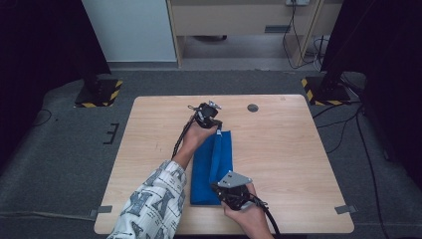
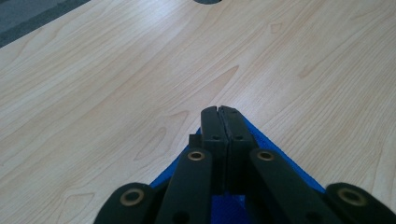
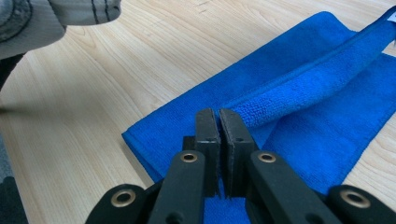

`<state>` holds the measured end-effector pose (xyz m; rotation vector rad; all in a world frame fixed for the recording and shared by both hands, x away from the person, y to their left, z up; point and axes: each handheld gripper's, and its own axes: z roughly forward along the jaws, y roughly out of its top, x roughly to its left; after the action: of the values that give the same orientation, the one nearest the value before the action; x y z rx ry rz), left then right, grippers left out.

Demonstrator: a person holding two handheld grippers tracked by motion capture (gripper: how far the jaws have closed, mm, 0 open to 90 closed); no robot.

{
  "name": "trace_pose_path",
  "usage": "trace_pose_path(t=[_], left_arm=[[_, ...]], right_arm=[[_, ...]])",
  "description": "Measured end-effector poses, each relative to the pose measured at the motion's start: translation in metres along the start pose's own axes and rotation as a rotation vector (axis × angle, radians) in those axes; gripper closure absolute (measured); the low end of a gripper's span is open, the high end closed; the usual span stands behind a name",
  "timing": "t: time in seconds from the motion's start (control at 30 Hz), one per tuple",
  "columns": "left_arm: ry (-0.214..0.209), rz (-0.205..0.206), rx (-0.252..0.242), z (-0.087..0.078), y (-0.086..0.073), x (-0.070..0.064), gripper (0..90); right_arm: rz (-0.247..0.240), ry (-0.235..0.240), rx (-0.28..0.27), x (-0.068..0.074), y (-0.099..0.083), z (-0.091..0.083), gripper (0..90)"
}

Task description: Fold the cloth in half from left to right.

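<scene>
While you hold the blue cloth (image 1: 212, 169) at mid-frame in the high view, a slack pull could let its lifted fold sag; bare worktop (image 1: 278, 149) lies open to the right. Low in the left gripper view, the left gripper (image 2: 219, 111) pinches a corner. Centre-frame in the right gripper view, the right gripper (image 3: 219, 113) clamps the fold's edge.

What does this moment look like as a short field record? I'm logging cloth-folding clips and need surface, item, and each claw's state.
surface: light wooden table
item: blue cloth, lying lengthwise, one layer lifted along a fold
left claw: jaws shut on the blue cloth at its far end
right claw: jaws shut on the blue cloth at its near end
other: dark round disc in the table near the far edge
</scene>
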<state>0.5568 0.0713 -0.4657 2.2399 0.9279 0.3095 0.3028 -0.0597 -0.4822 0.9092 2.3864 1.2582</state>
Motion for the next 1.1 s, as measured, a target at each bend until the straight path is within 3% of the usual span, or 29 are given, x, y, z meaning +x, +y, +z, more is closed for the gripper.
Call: trace_pose_path(t=[0.5, 0.6, 0.7, 0.9, 1.1], left_arm=[[-0.007, -0.003, 0.021, 0.014, -0.003, -0.005, 89.4], [-0.024, -0.012, 0.017, 0.016, -0.004, -0.007, 87.9], [-0.035, -0.013, 0.02, 0.018, -0.005, -0.01, 84.8], [-0.04, -0.028, 0.003, 0.019, -0.007, -0.01, 78.2], [-0.037, -0.056, -0.017, 0.018, -0.008, -0.009, 71.3]], right_arm=[[0.023, -0.008, 0.032, -0.006, -0.015, 0.0, 85.9], [0.019, -0.015, 0.046, -0.007, -0.017, 0.0, 83.1], [0.037, -0.025, 0.083, -0.009, -0.022, 0.001, 73.3], [0.068, -0.043, 0.114, -0.015, -0.028, -0.001, 62.4], [0.099, -0.055, 0.138, -0.024, -0.034, -0.005, 58.7]])
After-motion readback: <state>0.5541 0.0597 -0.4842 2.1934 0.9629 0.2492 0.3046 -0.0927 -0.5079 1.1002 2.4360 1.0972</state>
